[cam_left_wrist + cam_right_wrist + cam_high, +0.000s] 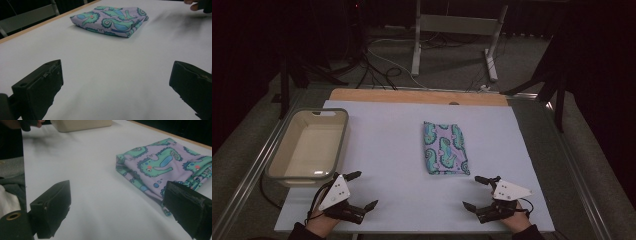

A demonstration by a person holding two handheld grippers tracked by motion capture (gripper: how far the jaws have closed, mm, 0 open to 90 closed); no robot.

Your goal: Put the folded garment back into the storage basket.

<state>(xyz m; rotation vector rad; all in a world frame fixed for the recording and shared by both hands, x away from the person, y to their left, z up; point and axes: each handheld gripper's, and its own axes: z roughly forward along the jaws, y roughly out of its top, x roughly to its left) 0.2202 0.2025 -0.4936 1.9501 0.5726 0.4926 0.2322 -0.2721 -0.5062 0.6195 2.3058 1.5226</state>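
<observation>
While both tools rest near the tabletop's front edge, left gripper [360,190] and right gripper [476,192] stand with jaws apart, empty. Folded cloth [445,148] lies mid-tabletop, right of centre; recommend gripping its near corners evenly. Bin [343,135] occupies the left edge.

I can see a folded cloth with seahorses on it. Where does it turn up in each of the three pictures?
High view: folded seahorse cloth lies right of centre on the table.
Left gripper view: cloth at top centre.
Right gripper view: cloth at right.
Shared landmark: the table's wooden far edge.
</observation>
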